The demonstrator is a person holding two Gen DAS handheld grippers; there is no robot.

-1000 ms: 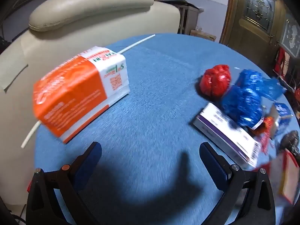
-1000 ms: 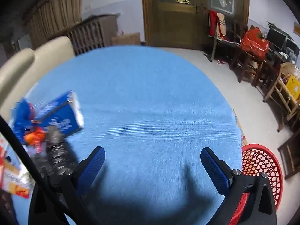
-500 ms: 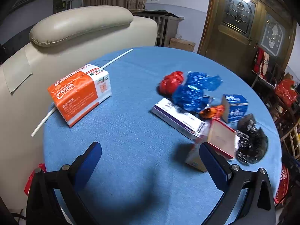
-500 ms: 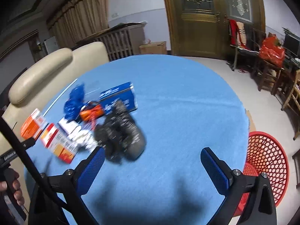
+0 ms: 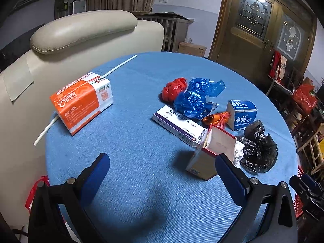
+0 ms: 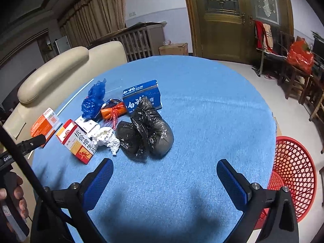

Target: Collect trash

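The trash lay in a loose cluster on a round table (image 6: 202, 105) covered in blue woven cloth. Nearest the right gripper (image 6: 164, 179) sat a crinkled, glossy black plastic bag (image 6: 145, 129), touching a crumpled white tissue (image 6: 106, 136). Beside the tissue stood a red and white cardboard box (image 6: 76, 141) printed with large Chinese characters, its end flap open. Behind these lay an orange foil wrapper (image 6: 113, 109), a blue toothpaste box (image 6: 141, 97) with white Chinese writing, a scrunched blue plastic bag (image 5: 194, 99), a wadded red plastic bag (image 5: 174, 89) and a flat white and purple medicine box (image 5: 178, 125) with a barcode. Well apart to the left, an orange and white tissue pack (image 5: 83, 101) rested on a thin white stick (image 5: 119, 66). A red plastic lattice basket (image 6: 293, 174) stood on the floor beside the table; its contents could not be made out. The left gripper (image 5: 162, 175) and the right gripper both hung above the cloth with blue padded jaws wide apart, holding nothing. A cream leather chair (image 5: 81, 30) stood behind.
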